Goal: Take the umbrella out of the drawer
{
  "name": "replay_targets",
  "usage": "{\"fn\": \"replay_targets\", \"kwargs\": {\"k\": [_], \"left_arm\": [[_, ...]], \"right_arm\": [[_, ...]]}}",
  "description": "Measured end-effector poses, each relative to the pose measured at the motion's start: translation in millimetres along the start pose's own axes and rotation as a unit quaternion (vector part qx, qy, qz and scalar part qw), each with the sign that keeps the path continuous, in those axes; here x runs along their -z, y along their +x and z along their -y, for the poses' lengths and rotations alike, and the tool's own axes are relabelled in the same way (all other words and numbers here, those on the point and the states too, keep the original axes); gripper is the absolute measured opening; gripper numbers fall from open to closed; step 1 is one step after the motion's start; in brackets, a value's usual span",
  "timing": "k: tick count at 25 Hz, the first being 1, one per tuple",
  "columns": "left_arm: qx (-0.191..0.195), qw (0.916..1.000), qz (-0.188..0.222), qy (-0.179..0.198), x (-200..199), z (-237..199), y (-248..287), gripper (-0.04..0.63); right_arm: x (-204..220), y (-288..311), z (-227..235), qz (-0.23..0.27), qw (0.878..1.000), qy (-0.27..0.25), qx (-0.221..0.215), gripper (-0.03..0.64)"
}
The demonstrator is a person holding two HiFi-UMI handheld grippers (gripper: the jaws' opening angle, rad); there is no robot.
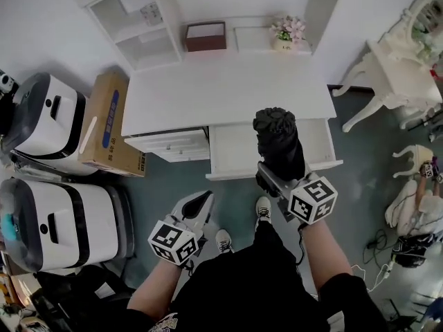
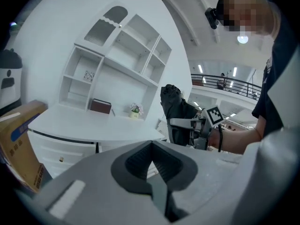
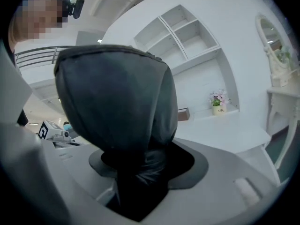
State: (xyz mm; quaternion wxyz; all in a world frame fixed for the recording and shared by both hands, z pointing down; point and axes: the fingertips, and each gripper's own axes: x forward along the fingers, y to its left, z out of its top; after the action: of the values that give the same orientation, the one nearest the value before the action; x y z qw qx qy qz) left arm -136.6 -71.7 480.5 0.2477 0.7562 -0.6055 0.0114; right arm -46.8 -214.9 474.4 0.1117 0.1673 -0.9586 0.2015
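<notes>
While the right gripper pinches the umbrella over the drawer, grip firmly and lift it clear. Left gripper is pressed together, empty.

The black folded fabric umbrella sits between the jaws of the right gripper, above the open white wooden drawer just ahead of it. The left gripper lies to its left, apart. Further ahead, at the back of the white wooden desk, the brown rectangular box stands to the left and the small pot of flowers to the right.
</notes>
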Motion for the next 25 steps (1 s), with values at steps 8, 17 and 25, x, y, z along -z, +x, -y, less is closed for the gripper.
{"fn": "replay_targets", "kwargs": {"k": [8, 17, 25], "left_arm": [[0.060, 0.9981, -0.007, 0.009, 14, 11, -52, 0.000], [0.115, 0.9930, -0.014, 0.025, 23, 45, -76, 0.000], [0.125, 0.9917, -0.007, 0.029, 30, 85, -77, 0.000]], "right_arm": [[32, -49, -77, 0.038, 0.997, 0.051, 0.041, 0.278], [63, -100, -128, 0.053, 0.992, 0.084, 0.075, 0.276], [68, -141, -135, 0.060, 0.992, 0.093, 0.067, 0.278]]}}
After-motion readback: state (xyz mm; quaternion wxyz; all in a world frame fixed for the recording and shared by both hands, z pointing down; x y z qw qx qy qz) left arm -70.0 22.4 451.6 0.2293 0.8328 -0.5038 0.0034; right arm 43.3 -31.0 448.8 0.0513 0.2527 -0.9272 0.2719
